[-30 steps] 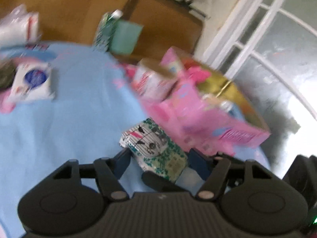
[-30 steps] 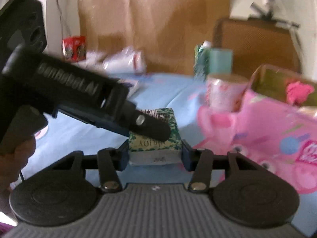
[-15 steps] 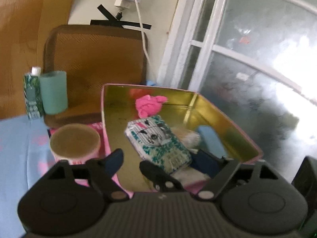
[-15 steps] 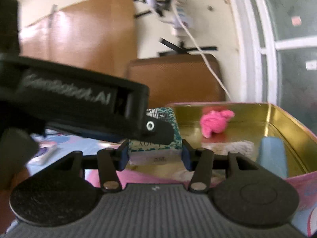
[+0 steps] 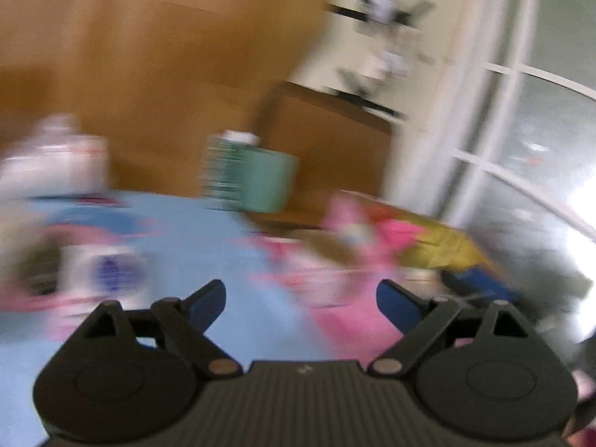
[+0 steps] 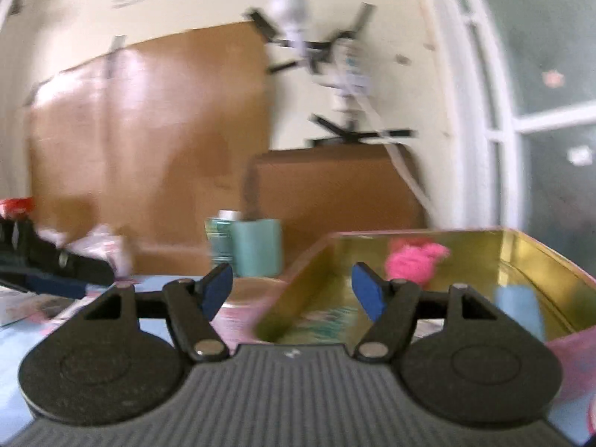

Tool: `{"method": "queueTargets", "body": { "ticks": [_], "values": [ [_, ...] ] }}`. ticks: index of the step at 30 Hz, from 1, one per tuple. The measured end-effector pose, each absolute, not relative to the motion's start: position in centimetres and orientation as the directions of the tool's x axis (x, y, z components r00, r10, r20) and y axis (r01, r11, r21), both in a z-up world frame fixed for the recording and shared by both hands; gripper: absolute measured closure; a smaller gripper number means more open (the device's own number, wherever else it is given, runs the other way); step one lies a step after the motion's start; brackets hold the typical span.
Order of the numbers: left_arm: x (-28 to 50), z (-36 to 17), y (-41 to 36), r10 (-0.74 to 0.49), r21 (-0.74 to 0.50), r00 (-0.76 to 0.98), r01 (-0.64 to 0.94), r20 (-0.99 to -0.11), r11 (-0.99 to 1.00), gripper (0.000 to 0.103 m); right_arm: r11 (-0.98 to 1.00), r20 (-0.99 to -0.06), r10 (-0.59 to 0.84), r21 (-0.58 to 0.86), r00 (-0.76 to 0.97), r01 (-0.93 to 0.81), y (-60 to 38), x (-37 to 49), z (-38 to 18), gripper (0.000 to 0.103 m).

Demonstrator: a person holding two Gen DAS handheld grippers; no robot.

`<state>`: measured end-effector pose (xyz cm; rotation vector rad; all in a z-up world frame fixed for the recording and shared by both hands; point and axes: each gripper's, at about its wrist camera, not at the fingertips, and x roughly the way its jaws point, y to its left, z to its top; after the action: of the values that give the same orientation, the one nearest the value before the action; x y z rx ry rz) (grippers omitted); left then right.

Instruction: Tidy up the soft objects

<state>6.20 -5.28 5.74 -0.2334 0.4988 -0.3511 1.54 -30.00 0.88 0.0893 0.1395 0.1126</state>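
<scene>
My right gripper hangs over the near left corner of the pink box with a gold lining. Its jaws are opening and nothing is between them. Below them a green patterned tissue pack lies blurred on the box floor. A pink soft lump and a light blue item also sit in the box. My left gripper is over the blue cloth, left of the box. Its jaws are also opening, with nothing between them. This view is heavily blurred.
A white packet with a blue logo lies on the cloth at the left, with white packs behind it. A green cup and a bottle stand at the back by a brown board. The left tool's black finger shows at the left edge.
Both grippers let go of the green tissue pack, which now lies in the box. The jaws of both have widened. The left gripper has swung left, away from the box.
</scene>
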Motion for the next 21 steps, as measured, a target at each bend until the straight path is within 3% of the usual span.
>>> {"method": "queueTargets", "body": {
  "ticks": [6, 8, 10, 13, 16, 18, 21],
  "values": [
    [2.9, 2.2, 6.2, -0.061, -0.229, 0.872, -0.059, -0.486, 0.972, 0.011, 0.904, -0.295, 0.426, 0.102, 0.856, -0.414, -22.4, 4.9, 1.1, 0.039],
    [2.2, 1.5, 8.8, -0.011, -0.260, 0.876, -0.132, -0.482, 0.956, 0.011, 0.865, -0.344, 0.493, 0.098, 0.799, -0.491, -19.0, 6.3, 1.1, 0.043],
    [1.5, 1.3, 11.1, -0.022, -0.354, 0.894, -0.155, -0.448, 0.922, 0.009, 0.833, -0.407, 0.528, 0.079, 0.745, -0.548, -14.9, 8.3, 0.7, 0.043],
    [1.4, 1.1, 11.8, -0.024, -0.389, 0.899, -0.165, -0.437, 0.906, 0.009, 0.844, -0.489, 0.498, 0.085, 0.716, -0.529, -10.4, 11.6, -0.5, 0.041],
    [1.4, 1.5, 11.2, -0.035, -0.363, 0.911, -0.128, -0.410, 0.923, 0.008, 0.867, -0.545, 0.486, 0.199, 0.684, -0.457, -8.9, 15.0, -1.6, 0.022],
    [1.2, 1.5, 10.6, -0.038, -0.345, 0.915, -0.113, -0.402, 0.932, 0.008, 0.878, -0.569, 0.469, 0.222, 0.675, -0.423, -8.4, 15.9, -2.3, 0.021],
    [1.3, 1.5, 10.2, -0.049, -0.333, 0.913, -0.098, -0.406, 0.938, 0.008, 0.882, -0.586, 0.451, 0.178, 0.673, -0.437, -7.9, 15.4, -2.4, 0.031]
  ]
}}
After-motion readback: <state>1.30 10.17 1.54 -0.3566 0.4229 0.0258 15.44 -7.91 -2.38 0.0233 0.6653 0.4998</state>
